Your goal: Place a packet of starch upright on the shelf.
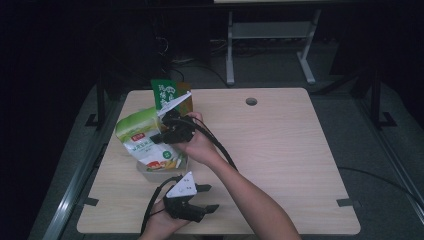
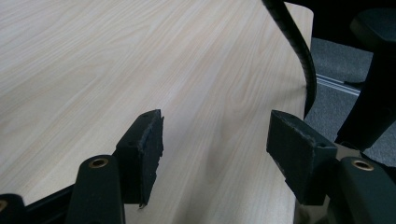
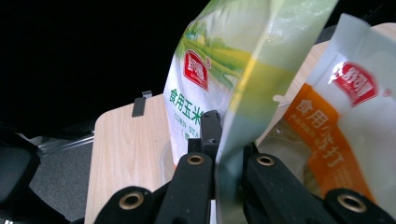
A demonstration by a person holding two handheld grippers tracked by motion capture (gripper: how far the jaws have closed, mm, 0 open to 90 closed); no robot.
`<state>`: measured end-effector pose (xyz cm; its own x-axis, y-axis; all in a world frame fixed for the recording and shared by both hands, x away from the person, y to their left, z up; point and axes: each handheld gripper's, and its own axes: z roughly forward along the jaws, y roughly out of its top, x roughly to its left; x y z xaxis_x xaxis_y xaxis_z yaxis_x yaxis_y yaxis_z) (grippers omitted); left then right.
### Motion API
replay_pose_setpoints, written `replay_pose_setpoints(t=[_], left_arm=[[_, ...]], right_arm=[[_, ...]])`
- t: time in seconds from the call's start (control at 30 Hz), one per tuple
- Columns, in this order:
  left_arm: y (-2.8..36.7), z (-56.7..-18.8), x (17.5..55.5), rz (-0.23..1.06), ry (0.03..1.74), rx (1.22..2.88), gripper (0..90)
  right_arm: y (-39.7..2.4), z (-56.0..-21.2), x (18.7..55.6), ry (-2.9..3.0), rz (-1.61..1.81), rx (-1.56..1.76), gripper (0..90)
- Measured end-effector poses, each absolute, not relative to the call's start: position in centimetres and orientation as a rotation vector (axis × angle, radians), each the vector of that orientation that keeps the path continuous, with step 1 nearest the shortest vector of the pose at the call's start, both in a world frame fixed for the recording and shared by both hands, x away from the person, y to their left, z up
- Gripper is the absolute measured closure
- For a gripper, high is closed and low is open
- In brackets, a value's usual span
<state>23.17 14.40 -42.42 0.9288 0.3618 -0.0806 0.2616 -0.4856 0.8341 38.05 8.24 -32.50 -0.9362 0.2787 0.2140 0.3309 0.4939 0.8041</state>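
A green-and-white pouch [image 1: 142, 142] stands upright at the table's left, its lower end in a clear tub [image 1: 150, 172]. My right gripper [image 1: 162, 132] reaches across from the right and is shut on the pouch's side edge. In the right gripper view both jaws pinch that pouch [image 3: 219, 60] at the seam, the right gripper [image 3: 224, 135] hidden partly by the film. An orange-and-white pouch [image 3: 336, 121] stands just beside it. My left gripper [image 1: 212, 197] rests low near the table's front edge, open. In the left gripper view the left gripper [image 2: 215, 140] has only bare wood between its pads.
A dark green packet [image 1: 164, 92] stands behind the pouches near the far left edge. A round cable hole [image 1: 251, 101] lies at the back. The right gripper's black cable [image 2: 299, 46] crosses the light wooden table [image 2: 140, 56], and a dark chair [image 2: 373, 93] stands off its edge.
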Motion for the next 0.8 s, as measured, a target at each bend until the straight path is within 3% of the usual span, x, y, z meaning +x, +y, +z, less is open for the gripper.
replay_pose_setpoints(t=[0.8], left_arm=[[14.3, -42.6, 23.0, 0.116, 0.445, 2.108, 35.9]], right_arm=[[8.7, -36.0, 38.1, -2.667, -1.373, -0.560, 87.4]])
